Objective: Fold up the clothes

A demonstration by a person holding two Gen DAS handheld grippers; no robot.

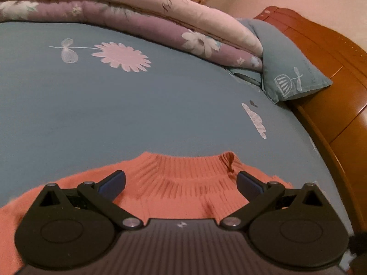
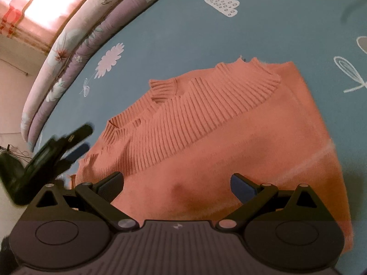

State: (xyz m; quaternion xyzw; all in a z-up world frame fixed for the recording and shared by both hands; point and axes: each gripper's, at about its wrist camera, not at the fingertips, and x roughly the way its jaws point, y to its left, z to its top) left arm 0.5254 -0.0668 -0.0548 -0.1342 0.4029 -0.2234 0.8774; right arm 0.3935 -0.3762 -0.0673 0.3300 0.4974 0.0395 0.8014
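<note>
An orange knitted sweater (image 2: 229, 137) lies folded on the blue bed sheet (image 2: 183, 34), its ribbed hems and cuffs stacked toward the far side. In the left wrist view the sweater (image 1: 188, 183) shows its ribbed edge just past my left gripper (image 1: 181, 183), which hovers over it open with nothing between its fingers. My right gripper (image 2: 176, 183) is open above the plain orange part, holding nothing. The left gripper (image 2: 68, 146) also appears blurred at the sweater's left edge in the right wrist view.
A folded floral quilt (image 1: 160, 23) lies along the far side of the bed, with a blue pillow (image 1: 286, 68) beside it. A wooden bed frame (image 1: 332, 80) borders the right edge. Bright pink curtains (image 2: 34, 11) hang beyond the quilt.
</note>
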